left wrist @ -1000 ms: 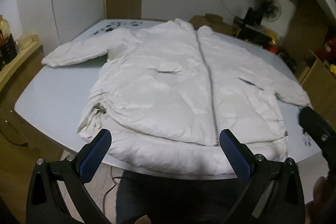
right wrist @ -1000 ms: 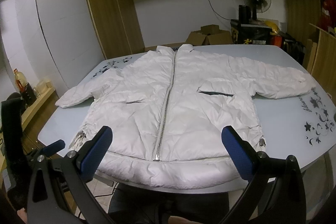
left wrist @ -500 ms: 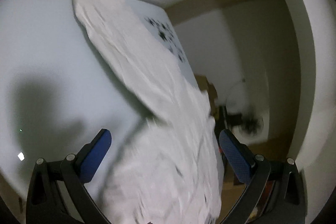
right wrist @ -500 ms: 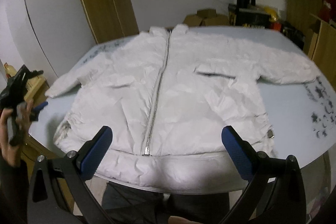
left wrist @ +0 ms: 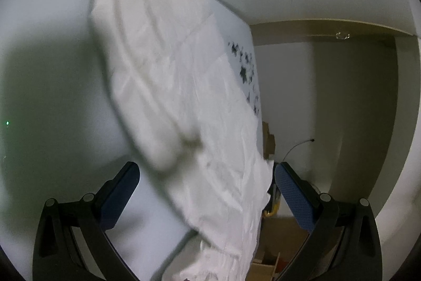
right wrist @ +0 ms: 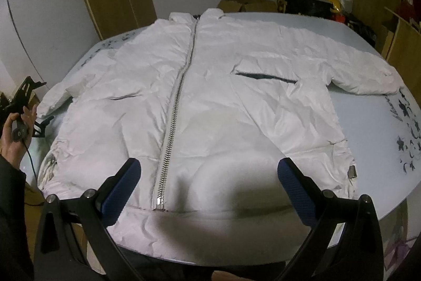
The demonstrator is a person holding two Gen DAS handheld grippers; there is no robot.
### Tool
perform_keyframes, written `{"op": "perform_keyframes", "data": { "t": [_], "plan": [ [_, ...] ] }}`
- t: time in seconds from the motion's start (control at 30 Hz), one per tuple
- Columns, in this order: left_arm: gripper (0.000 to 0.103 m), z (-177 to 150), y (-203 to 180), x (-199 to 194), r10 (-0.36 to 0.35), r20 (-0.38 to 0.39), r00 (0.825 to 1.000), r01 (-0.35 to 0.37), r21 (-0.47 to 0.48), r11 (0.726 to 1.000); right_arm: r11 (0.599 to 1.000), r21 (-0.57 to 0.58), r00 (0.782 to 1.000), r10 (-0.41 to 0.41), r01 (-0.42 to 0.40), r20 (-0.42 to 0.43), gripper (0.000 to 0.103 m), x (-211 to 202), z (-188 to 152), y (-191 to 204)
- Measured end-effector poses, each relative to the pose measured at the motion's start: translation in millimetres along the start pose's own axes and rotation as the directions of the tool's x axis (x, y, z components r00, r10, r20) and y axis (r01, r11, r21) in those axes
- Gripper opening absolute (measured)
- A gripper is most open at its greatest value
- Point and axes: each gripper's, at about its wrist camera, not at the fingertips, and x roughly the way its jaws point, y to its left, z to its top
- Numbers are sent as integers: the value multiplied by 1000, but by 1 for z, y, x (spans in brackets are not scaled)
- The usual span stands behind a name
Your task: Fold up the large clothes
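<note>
White zip-up puffer jacket [right wrist: 200, 107] lying spread flat, front up, on pale tabletop [right wrist: 368, 128]. Right gripper [right wrist: 208, 188] hovering over hem, fingers spread, holding nothing. Left gripper [left wrist: 206, 191] fingers spread beside sleeve [left wrist: 158, 49].

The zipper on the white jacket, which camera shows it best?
The right wrist view: the zipper runs unobstructed from collar to hem down the jacket. The left wrist view shows only a blurred sleeve, no zipper.
</note>
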Motion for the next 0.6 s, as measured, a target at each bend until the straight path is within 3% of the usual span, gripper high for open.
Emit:
{"op": "perform_keyframes", "data": {
  "t": [0.27, 0.47, 0.5, 0.53, 0.57, 0.6],
  "plan": [
    [103, 51, -9, 12, 55, 88, 995, -56, 9, 998, 1000, 1, 1000, -8, 8, -28, 103, 16, 5, 2],
    [100, 81, -13, 24, 88, 93, 992, -91, 28, 995, 1000, 7, 999, -3, 4, -47, 103, 23, 7, 4],
    [85, 83, -13, 26, 107, 85, 991, -110, 32, 993, 1000, 5, 999, -2, 2, -51, 103, 23, 7, 5],
    [54, 84, -12, 28, 134, 74, 988, -137, 36, 990, 1000, 3, 999, -1, 1, -51, 103, 24, 8, 6],
    [38, 87, -8, 32, 178, 60, 982, -180, 35, 983, 1000, 2, 999, 0, 0, -51, 103, 25, 8, 6],
    [11, 87, -1, 33, 193, 53, 980, -194, 14, 981, 1000, 0, 999, -1, 1, -50, 103, 25, 8, 7]
  ]
}}
